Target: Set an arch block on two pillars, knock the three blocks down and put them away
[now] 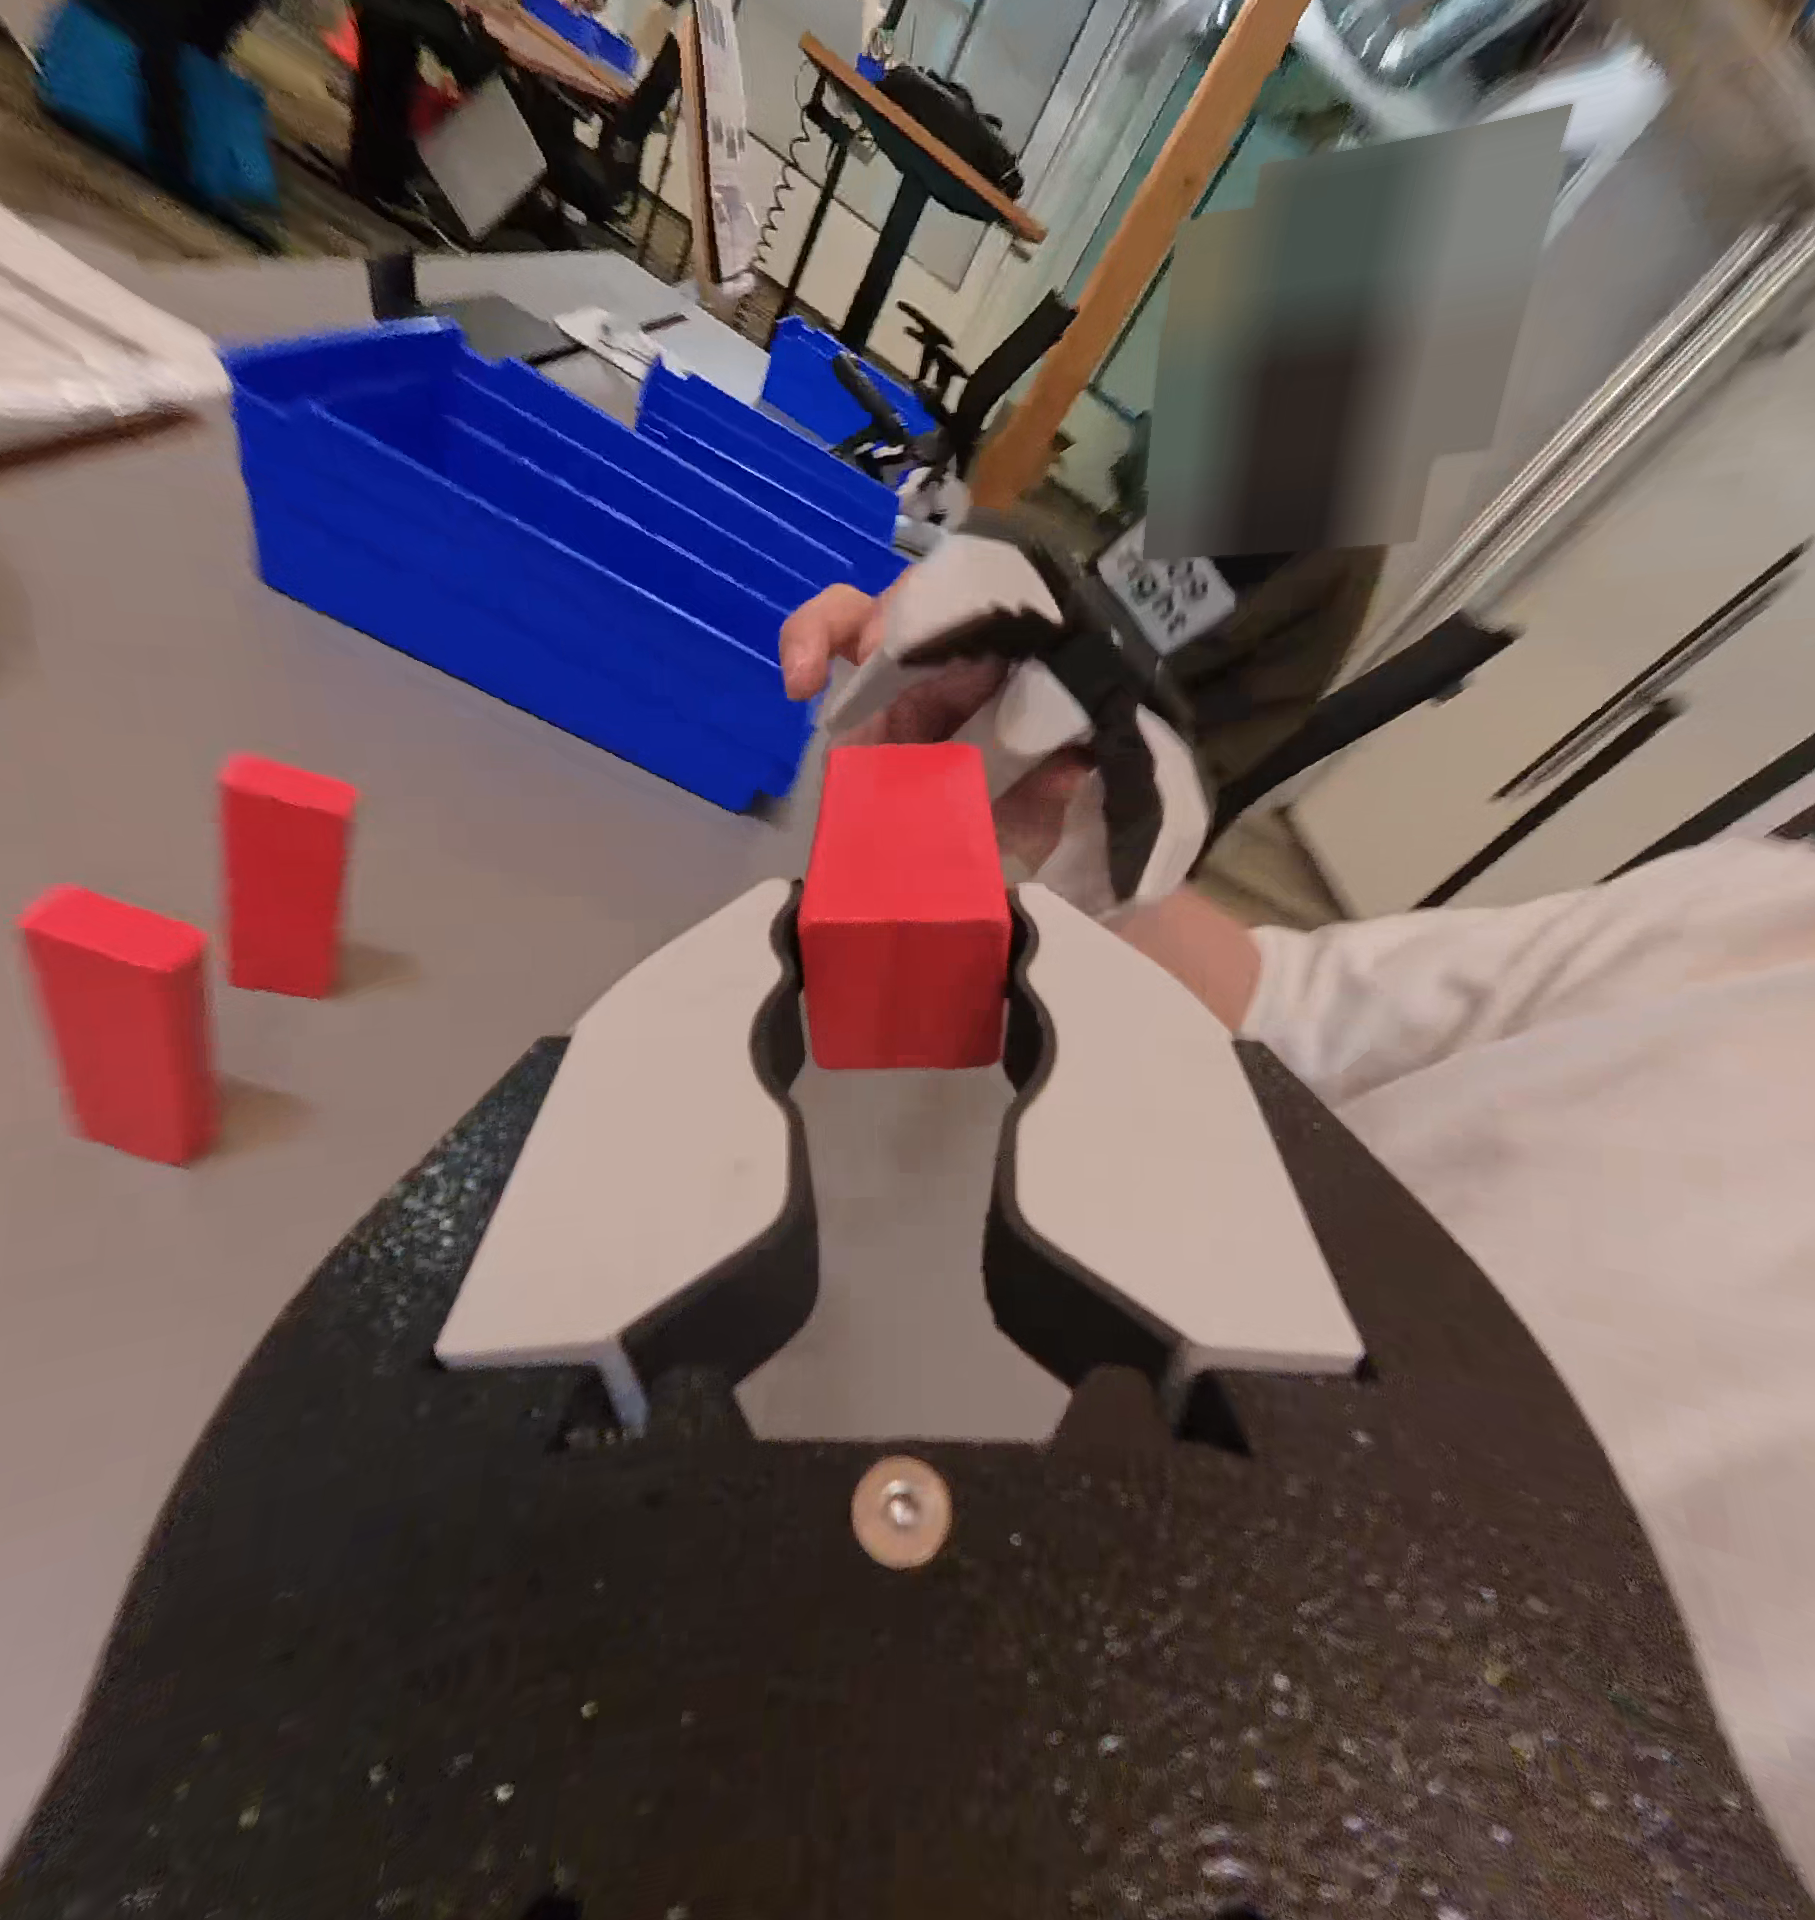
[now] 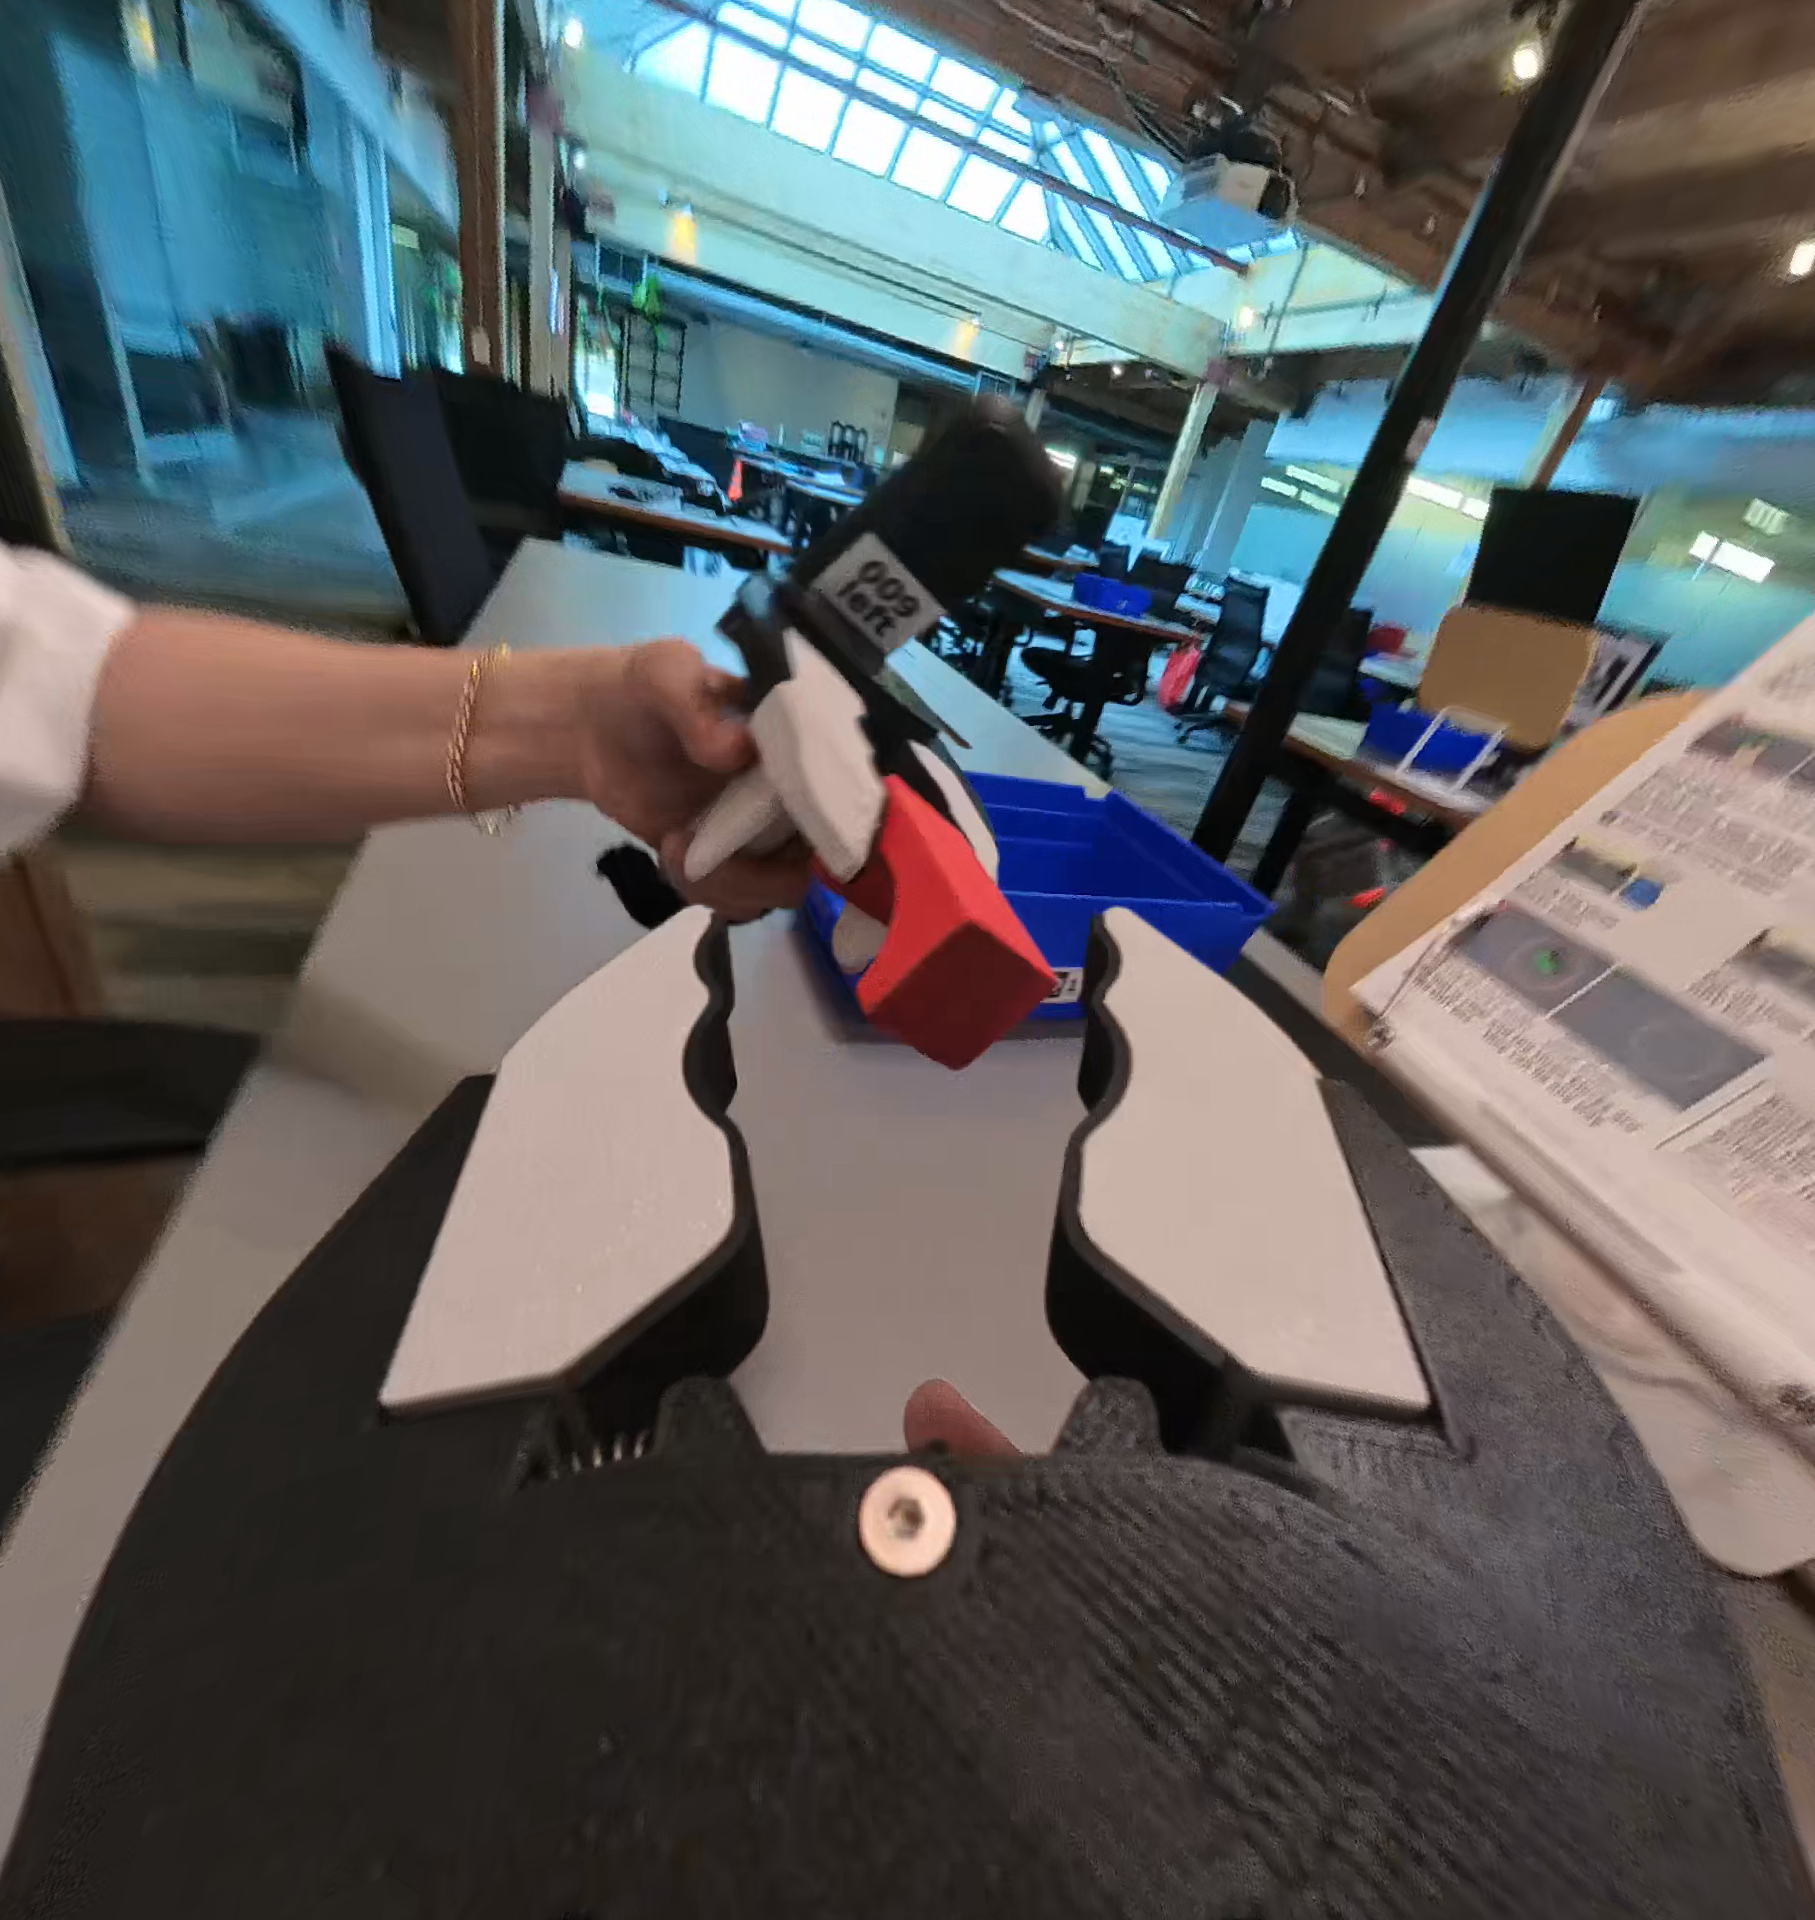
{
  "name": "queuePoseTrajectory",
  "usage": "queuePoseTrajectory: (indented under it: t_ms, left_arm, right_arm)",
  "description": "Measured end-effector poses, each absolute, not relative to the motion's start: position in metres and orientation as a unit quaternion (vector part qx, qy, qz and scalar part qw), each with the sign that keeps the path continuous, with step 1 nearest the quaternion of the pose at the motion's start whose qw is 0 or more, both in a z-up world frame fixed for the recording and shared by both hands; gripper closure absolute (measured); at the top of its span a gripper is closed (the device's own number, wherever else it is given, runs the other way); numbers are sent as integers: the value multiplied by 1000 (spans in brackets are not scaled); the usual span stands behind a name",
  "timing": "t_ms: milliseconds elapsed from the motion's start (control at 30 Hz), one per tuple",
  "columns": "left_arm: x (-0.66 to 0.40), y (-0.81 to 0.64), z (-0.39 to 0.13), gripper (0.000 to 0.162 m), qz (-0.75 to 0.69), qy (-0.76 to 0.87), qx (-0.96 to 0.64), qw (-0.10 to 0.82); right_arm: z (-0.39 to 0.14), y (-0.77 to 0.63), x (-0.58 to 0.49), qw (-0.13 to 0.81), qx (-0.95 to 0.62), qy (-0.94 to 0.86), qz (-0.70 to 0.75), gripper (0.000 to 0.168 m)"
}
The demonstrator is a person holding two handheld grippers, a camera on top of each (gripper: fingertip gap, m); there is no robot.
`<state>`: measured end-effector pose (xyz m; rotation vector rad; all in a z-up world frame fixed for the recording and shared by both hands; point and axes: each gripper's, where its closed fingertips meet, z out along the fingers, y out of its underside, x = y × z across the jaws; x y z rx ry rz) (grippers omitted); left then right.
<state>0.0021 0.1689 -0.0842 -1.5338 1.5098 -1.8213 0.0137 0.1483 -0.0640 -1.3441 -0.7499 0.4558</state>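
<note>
Between the left gripper's (image 1: pixel 905 935) clenched jaws: a smooth red block (image 1: pixel 903 914); right gripper (image 2: pixel 908 977) released.

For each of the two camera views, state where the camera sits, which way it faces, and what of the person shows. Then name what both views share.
Left wrist view: on the left gripper, looking across the table; a sleeve shows.
Right wrist view: on the open right gripper, facing the left hand.
Shared: the held red block, the blue bin.
</note>
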Motion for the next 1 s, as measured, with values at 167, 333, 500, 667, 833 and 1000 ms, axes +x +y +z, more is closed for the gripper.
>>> queuePoseTrajectory:
  t_ms: [167, 333, 500, 667, 833, 1000]
  left_arm:
    - [2, 163, -81, 127, -576, 612, -471, 268]
    - [4, 154, -86, 127, -535, 656, -430, 312]
    - [6, 155, -90, 127, -524, 659, -429, 328]
    - [7, 159, -94, 127, -512, 660, -437, 334]
    - [7, 161, -102, 127, -491, 671, -441, 337]
    - [7, 159, -107, 127, -471, 685, -431, 352]
  right_arm:
    - [-61, 157, 16, 622, -649, -348, 266, 98]
    - [-65, 162, 11, 574, -669, -397, 256, 115]
    - [-82, 161, 8, 534, -688, -432, 235, 117]
    - [-84, 161, 8, 533, -686, -440, 225, 135]
    - [-94, 162, 9, 498, -703, -469, 195, 136]
    - [-112, 162, 7, 444, -724, -490, 194, 137]
